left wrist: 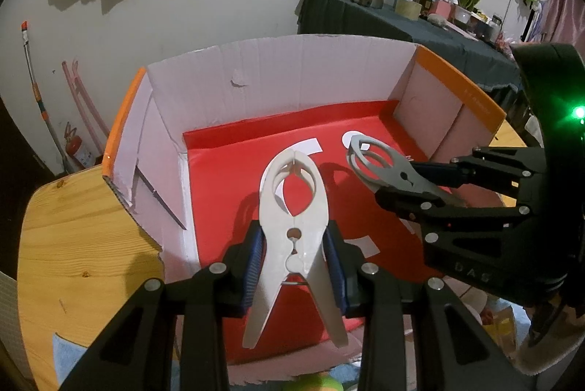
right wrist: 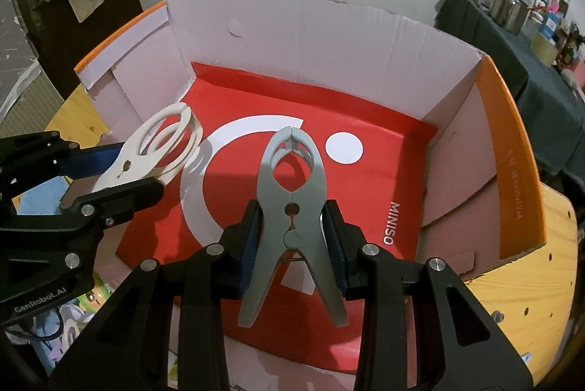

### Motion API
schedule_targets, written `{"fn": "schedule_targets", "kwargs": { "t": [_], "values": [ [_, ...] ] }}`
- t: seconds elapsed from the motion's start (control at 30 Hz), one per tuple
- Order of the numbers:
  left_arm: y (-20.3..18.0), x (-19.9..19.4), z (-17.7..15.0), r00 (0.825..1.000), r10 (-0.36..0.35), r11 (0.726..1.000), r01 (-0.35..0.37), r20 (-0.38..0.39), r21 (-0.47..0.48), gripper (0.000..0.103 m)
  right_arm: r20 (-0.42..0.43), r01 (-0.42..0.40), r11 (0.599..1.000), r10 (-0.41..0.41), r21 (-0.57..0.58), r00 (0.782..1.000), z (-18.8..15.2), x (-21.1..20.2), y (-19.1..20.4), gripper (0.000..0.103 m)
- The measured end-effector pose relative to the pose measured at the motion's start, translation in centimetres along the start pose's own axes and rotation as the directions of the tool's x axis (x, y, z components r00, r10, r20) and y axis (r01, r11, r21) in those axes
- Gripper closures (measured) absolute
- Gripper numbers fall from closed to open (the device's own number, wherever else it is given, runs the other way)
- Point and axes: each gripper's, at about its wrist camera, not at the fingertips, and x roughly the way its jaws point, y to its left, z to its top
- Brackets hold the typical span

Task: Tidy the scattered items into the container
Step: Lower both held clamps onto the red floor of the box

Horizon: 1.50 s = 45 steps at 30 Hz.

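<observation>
On the left, the round wooden tabletop (left wrist: pixel 69 226) shows beside the open cardboard box (left wrist: pixel 256 73), which stands on it with orange-edged flaps and pale inner walls. The box floor is covered by a red sheet (left wrist: pixel 219 179) printed with white shapes and the word MINISO.

The left claw (left wrist: pixel 294 246) is clamped on a white clothes peg (left wrist: pixel 292 208) — its blue pads press the peg from both sides at about its hinge, so the jaws stand narrow around it. The peg points forward and down over the red sheet, its ringed nose closed and its two handle legs splayed back toward the camera. It hangs above the box floor inside the box opening; whether its nose touches the sheet cannot be told.

To the right of it, the right claw (right wrist: pixel 292 235) holds a grey clothes peg (right wrist: pixel 292 193) in the same way, pads squeezing its waist, nose closed and pointing down over the middle of the red sheet, between the white arc and the white dot (right wrist: pixel 343 148). In the left wrist view the grey peg appears side-on, just beside the white one but apart from it.

Further right, the box's right wall carries an orange flap (right wrist: pixel 512 150), and beyond it stands a dark-clothed side table (left wrist: pixel 384 18) crowded with bottles, jars and plants — well apart from the box.
</observation>
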Motion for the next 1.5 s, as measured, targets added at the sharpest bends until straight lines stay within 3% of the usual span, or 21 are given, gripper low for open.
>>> {"fn": "schedule_targets", "kwargs": {
  "t": [1.5],
  "values": [
    [-0.1, 2.8, -0.2, 0.998, 0.015, 1.000, -0.016, -0.067, -0.003, 0.068, -0.066, 0.001, 1.000, -0.001, -0.005, 0.998, -0.4, 1.9, -0.4, 0.070]
  ]
}}
